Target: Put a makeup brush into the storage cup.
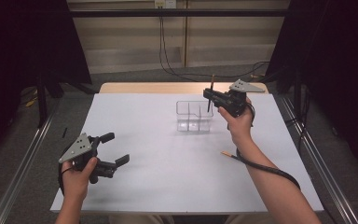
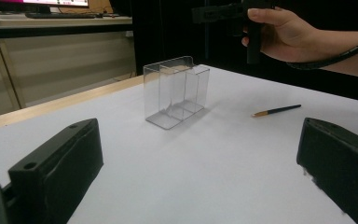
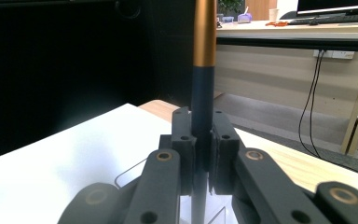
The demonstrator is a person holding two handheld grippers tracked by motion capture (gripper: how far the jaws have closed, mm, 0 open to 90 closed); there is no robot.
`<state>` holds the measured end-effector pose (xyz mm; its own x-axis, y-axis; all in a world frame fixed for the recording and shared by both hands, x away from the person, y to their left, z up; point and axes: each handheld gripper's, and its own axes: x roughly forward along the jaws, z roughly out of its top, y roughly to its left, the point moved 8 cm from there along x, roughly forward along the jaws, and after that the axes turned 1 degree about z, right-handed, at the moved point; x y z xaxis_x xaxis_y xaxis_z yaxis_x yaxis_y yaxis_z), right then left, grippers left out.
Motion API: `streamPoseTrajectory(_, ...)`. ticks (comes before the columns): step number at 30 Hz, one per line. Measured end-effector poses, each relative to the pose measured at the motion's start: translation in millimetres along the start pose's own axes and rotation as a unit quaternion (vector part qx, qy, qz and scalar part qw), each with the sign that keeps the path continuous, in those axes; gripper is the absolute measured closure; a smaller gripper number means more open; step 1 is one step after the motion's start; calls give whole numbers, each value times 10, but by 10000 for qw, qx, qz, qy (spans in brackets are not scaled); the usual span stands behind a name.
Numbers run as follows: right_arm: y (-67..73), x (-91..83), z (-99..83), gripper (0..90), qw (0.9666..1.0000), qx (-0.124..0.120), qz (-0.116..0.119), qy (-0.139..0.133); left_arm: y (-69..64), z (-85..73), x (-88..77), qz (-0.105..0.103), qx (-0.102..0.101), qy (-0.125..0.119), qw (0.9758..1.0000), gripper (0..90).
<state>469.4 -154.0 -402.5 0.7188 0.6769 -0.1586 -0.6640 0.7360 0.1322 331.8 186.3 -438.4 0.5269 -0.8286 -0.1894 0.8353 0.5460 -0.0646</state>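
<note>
A clear plastic organiser [image 1: 194, 115] with compartments stands on the white table, a little right of centre. My right gripper [image 1: 209, 95] hovers just above its right end, shut on a dark pencil with an orange end [image 1: 211, 91] that stands upright. In the right gripper view the pads [image 3: 223, 144] press on the pencil's barrel [image 3: 203, 93], and the organiser's rim [image 3: 135, 175] shows below. A second dark pencil [image 1: 228, 154] lies flat on the table by the right forearm. My left gripper [image 1: 116, 148] rests at the front left, open with nothing between its fingers, facing the organiser [image 2: 177, 91] and the lying pencil [image 2: 276, 110].
The white table top [image 1: 158, 177] has a wooden strip along its far edge [image 1: 168, 87]. Dark curtains hang at both sides and metal rails run along the floor. The right gripper's cable [image 1: 265, 168] trails along the forearm.
</note>
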Motion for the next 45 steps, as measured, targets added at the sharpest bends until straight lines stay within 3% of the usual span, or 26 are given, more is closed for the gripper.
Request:
streamPoseTrajectory(13, -100, 68, -107, 834, 9999, 21, -131, 31, 0, -4, -6, 7, 24, 8, 10000, 2)
streamPoseTrajectory(45, -130, 93, -283, 834, 9998, -123, -133, 74, 23, 1, -28, 75, 95, 4, 9999, 4)
